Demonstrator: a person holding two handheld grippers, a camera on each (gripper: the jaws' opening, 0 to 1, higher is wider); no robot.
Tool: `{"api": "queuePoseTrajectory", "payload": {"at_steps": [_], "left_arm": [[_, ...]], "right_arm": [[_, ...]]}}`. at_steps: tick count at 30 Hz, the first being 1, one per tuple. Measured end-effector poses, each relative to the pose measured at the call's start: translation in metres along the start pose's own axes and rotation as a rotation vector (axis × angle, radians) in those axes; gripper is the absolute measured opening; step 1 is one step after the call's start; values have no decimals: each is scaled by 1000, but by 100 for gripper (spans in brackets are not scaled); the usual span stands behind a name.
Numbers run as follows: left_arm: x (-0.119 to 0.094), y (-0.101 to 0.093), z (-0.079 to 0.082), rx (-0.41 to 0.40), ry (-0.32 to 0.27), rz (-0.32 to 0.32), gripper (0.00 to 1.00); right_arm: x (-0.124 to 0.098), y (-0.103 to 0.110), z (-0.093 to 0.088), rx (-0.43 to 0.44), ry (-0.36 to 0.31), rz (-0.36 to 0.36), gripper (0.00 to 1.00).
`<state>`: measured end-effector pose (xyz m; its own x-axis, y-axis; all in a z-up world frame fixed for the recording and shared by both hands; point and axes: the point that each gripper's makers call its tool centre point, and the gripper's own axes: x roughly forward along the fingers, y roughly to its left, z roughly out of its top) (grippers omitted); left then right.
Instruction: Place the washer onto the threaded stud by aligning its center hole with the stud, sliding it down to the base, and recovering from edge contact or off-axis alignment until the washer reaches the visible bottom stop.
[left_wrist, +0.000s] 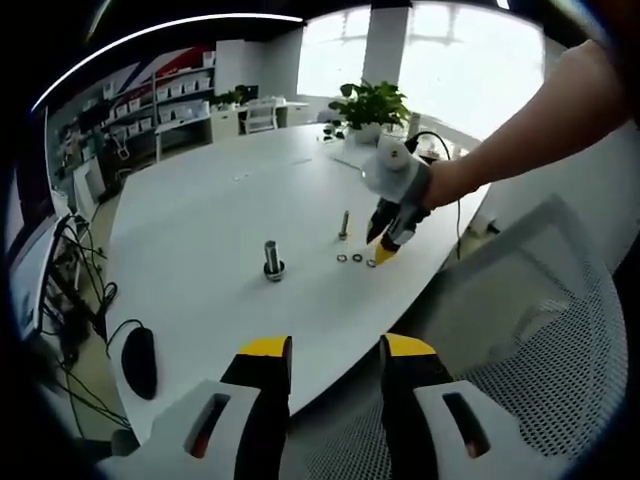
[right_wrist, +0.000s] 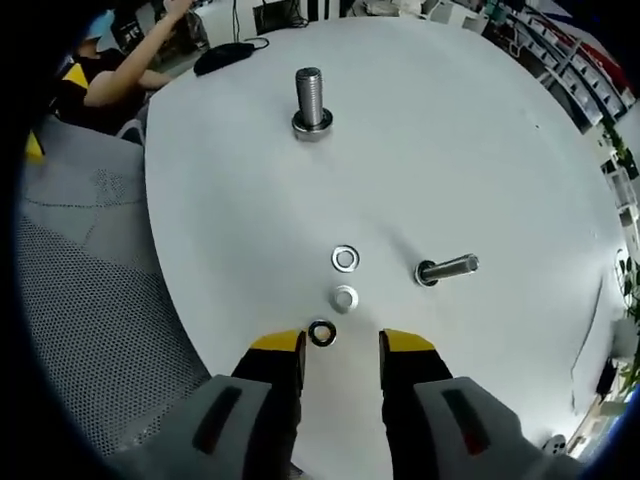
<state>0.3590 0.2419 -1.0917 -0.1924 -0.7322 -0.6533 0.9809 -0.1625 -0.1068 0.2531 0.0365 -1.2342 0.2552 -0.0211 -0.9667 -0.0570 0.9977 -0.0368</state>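
Left gripper view: the left tool (left_wrist: 335, 362), with two black jaws tipped in yellow, rises from the lower edge with its jaws parted and nothing between them, held back from the near edge of the large white oval desk (left_wrist: 220, 210). Two threaded metal studs stand on the desk: a thick grey stud on a round base (left_wrist: 272, 259) and, well apart from it, a thinner stud (left_wrist: 344, 224). Three small metal ring washers (left_wrist: 357, 259) lie in a short row just beside the thinner stud. The right tool (left_wrist: 384, 248), held by a person's bare forearm (left_wrist: 520, 130), points down at the end of this row, its yellow tips near the desk surface. Also visible: one black computer mouse (left_wrist: 139, 361) with cable on the desk edge, one potted green plant (left_wrist: 370, 104) at the far end, and a grey mesh chair back (left_wrist: 540, 340).

Right gripper view: the right tool (right_wrist: 341, 352) has its jaws spread, gripping nothing. One dark washer (right_wrist: 321, 333) lies flat on the desk (right_wrist: 500, 150) just ahead of the jaw tips, nearer the left jaw. Two further washers lie in line beyond it: a pale one (right_wrist: 344, 297) and a bright silver ring (right_wrist: 346, 259). The thinner stud (right_wrist: 447, 268) stands just beside the row; the thick stud (right_wrist: 311, 101) stands well apart, farther on. All three washers rest on the desk, none on a stud.
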Motion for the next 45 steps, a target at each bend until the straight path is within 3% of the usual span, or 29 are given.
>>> {"api": "queuePoseTrajectory", "payload": {"at_steps": [22, 36, 45], "left_arm": [[2, 0, -2, -3, 15, 7, 33], [2, 0, -2, -5, 17, 9, 33], [2, 0, -2, -8, 15, 9, 33]], "right_arm": [[8, 4, -8, 7, -6, 25, 28], [6, 12, -6, -152, 39, 62, 23], [9, 10, -7, -162, 78, 66, 21]]}}
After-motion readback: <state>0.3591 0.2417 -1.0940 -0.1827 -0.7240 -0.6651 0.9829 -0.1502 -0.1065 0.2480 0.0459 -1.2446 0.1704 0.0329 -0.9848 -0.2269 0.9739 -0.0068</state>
